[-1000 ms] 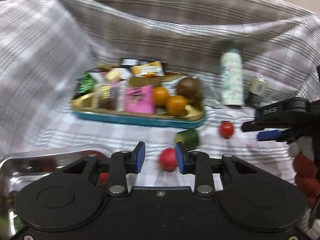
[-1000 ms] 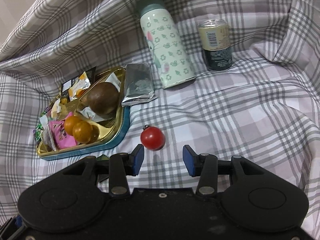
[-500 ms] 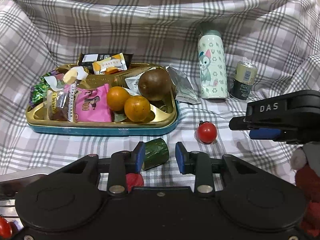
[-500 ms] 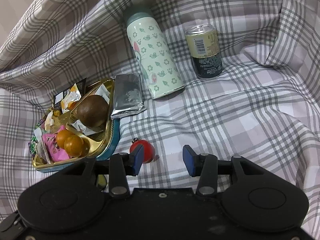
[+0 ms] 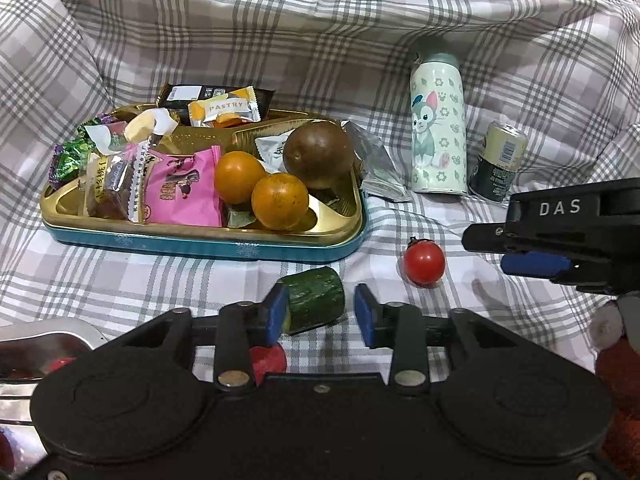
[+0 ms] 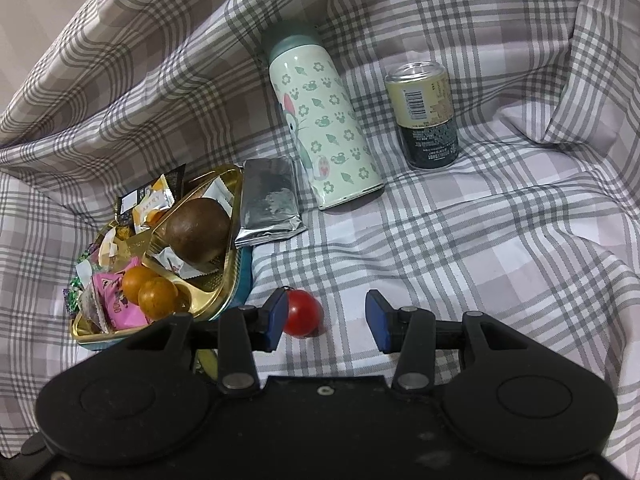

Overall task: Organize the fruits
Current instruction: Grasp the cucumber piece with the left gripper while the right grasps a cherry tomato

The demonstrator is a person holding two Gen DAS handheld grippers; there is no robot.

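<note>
Since last frame my left gripper [image 5: 321,311] jaws just opened, cucumber chunk [image 5: 314,303] between them against the left pad, ungripped, on the plaid cloth [image 5: 120,280]. My right gripper [image 6: 326,320] gapes, unclenched, cherry tomato [image 6: 302,313] beside its left pad.

A grey-and-pink plaid cloth [image 6: 460,240] covered everything, and sitting right on it were a teal snack tin [image 5: 200,242], a silver foil packet [image 6: 269,204], a cat-print flask [image 6: 320,120], a can [image 6: 426,116], a cherry tomato [image 5: 424,263] and a cucumber chunk [image 5: 316,304]
</note>
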